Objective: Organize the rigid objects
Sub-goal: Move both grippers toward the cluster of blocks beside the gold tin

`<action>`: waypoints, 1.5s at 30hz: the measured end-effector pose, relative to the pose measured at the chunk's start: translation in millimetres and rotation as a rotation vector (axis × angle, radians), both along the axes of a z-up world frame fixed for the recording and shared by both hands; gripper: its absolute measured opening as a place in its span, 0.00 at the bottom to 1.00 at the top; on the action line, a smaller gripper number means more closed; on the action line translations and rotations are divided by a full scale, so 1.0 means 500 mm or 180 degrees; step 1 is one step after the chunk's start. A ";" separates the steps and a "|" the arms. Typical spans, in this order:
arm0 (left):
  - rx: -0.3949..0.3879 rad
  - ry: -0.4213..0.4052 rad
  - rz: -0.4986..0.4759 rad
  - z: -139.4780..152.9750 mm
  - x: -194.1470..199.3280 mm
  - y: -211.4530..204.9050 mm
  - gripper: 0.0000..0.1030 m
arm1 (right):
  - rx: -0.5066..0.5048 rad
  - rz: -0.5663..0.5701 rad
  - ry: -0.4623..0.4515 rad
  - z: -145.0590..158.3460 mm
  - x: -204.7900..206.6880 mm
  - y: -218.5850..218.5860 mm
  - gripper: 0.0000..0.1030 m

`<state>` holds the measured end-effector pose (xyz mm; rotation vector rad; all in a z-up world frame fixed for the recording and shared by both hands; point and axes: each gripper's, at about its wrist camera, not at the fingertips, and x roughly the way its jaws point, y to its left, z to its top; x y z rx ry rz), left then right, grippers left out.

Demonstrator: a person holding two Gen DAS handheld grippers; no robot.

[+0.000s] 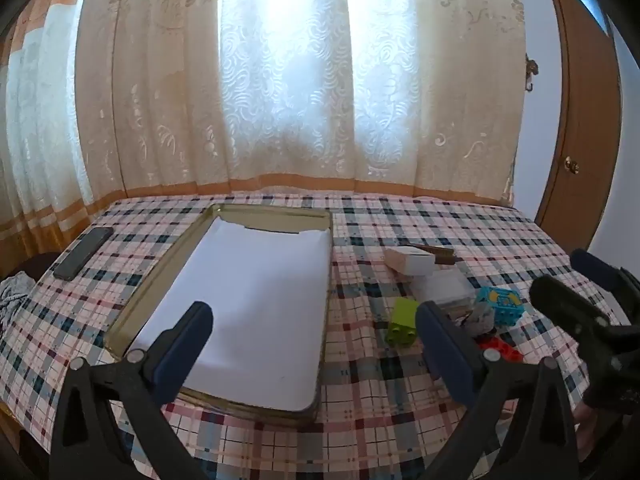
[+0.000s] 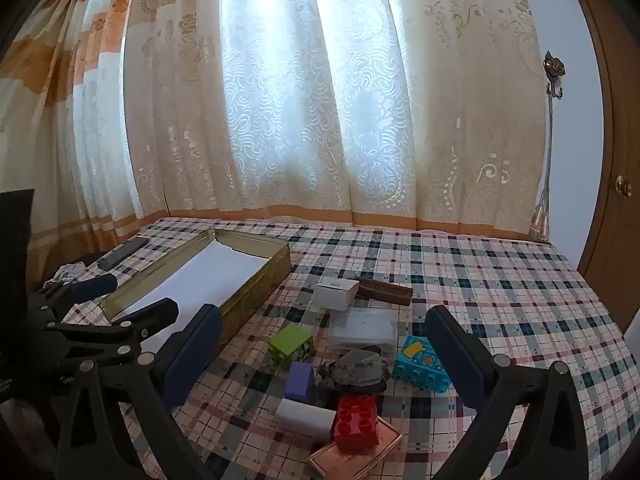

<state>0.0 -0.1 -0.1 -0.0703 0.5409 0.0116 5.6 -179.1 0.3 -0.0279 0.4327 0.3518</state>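
Between my right gripper's (image 2: 320, 356) spread fingers lies the red block (image 2: 357, 420), nearest of the clutter. I'd pinch its flat sides squarely, then carry it left to the tin (image 1: 280, 216), beneath my left gripper (image 1: 316, 344), also spread, holding nothing.

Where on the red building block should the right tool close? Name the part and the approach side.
Grip the red building block across its two flat side walls, coming from above and slightly in front. It sits studs-up on a pink flat box, so the sides are exposed; the white block crowds its left side.
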 end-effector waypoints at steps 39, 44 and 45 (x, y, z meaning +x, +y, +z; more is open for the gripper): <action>0.0046 0.0096 -0.0092 -0.024 0.005 -0.020 1.00 | 0.0119 -0.0025 0.0021 -0.016 -0.012 -0.027 0.99; 0.0068 0.0096 -0.0114 -0.026 0.003 -0.024 1.00 | 0.0114 -0.0041 0.0043 -0.022 -0.013 -0.031 0.99; 0.0078 0.0099 -0.0117 -0.027 0.003 -0.025 1.00 | 0.0115 -0.0043 0.0045 -0.022 -0.012 -0.032 0.99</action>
